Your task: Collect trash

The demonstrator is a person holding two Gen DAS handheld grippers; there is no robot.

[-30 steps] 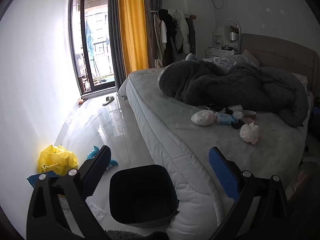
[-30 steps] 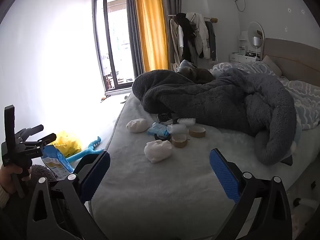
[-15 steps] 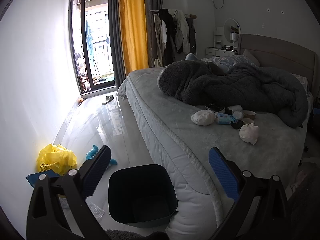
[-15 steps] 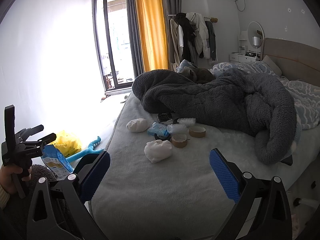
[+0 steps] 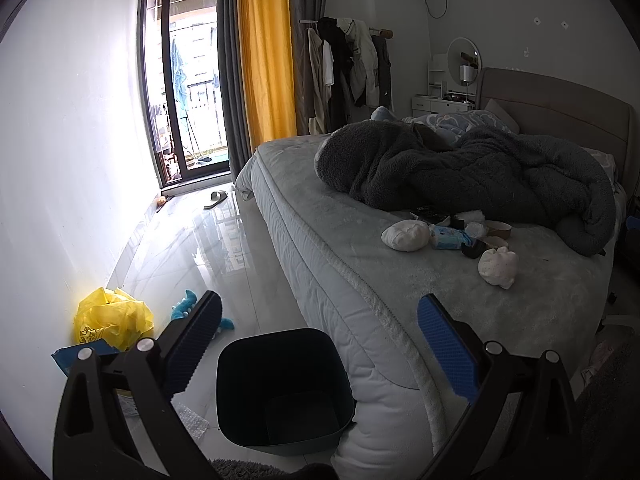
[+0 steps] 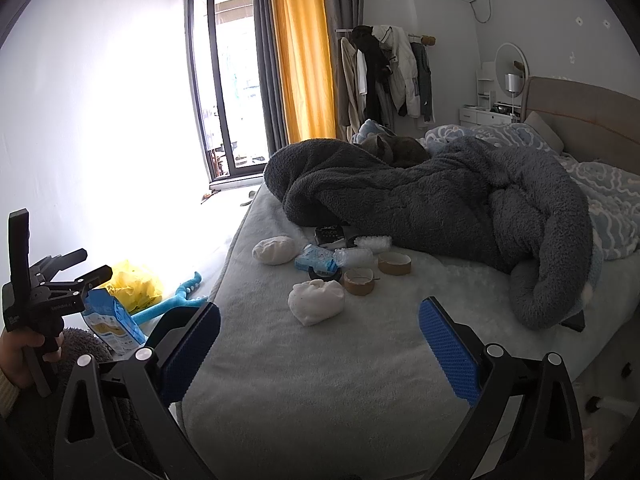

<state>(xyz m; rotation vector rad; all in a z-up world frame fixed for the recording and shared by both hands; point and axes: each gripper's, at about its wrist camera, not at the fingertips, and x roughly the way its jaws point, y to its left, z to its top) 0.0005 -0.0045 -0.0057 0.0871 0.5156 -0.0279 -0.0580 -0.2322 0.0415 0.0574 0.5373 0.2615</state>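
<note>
Right wrist view: right gripper is hanging wide open and empty over the near part of the bed, fingers pointing toward the litter. Straight ahead of the claw, just left of its centre line, a white crumpled wad is lying nearest; beyond it two tape rolls, a blue tissue pack and a second white wad are sitting in a loose cluster against the edge of the grey blanket. The near wad is a rounded lump, slightly wider than deep, so its long axis is running across the claw's opening as far as I can judge. Left wrist view: left gripper is also spread wide and holding nothing, poised above the dark bin on the floor beside the mattress; the litter is lying far ahead and to its right. The left hand is showing at the far left of the right view, well apart from the wad. Judgement: right claw is the nearer one and needs only a short forward reach, then a carry leftward to the bin. More scraps, a yellow bag among them, are lying on the floor ahead-left of the left claw.
</note>
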